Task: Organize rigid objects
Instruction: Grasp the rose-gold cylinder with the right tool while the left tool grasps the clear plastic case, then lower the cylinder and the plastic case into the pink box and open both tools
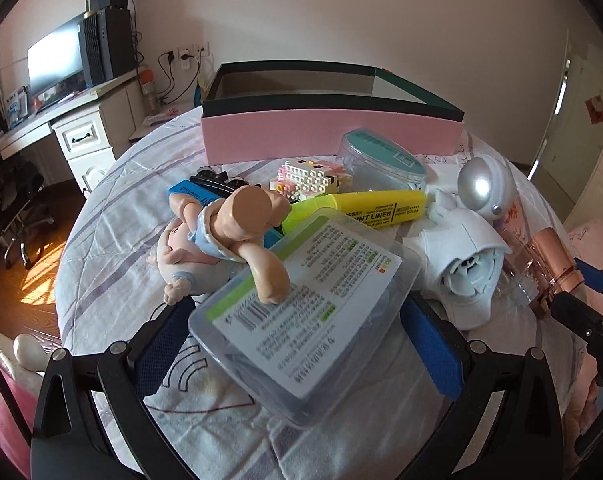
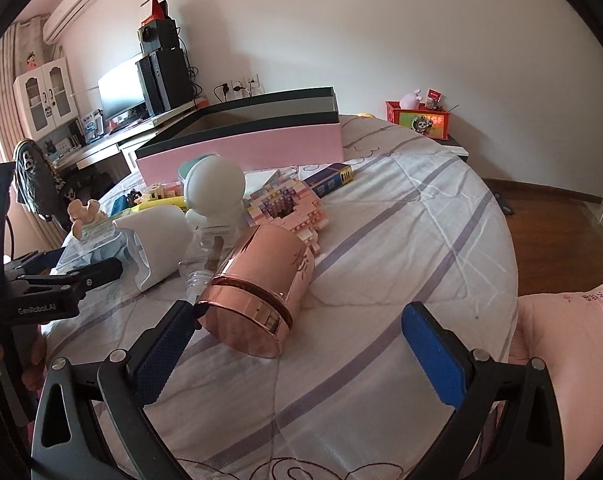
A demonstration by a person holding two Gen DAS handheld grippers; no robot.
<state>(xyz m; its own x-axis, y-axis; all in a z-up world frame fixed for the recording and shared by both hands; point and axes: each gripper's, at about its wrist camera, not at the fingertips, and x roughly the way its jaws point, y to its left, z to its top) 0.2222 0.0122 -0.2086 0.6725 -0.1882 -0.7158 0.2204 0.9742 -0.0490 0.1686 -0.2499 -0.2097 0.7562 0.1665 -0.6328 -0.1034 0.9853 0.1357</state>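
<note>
A clear flat plastic case with a printed label lies between the wide-open fingers of my left gripper; the pads stand apart from it. A baby doll rests on its far end. Behind lie a yellow highlighter, a block toy, a round clear tub and a white astronaut figure. A rose-gold cylinder lies on its side just ahead of my open right gripper, close to its left pad. The pink open box stands behind; it also shows in the right wrist view.
All lies on a round table with a striped cloth. A pink block model and a small blue box lie before the box. A desk with monitor stands at left. A pink cushion sits at right.
</note>
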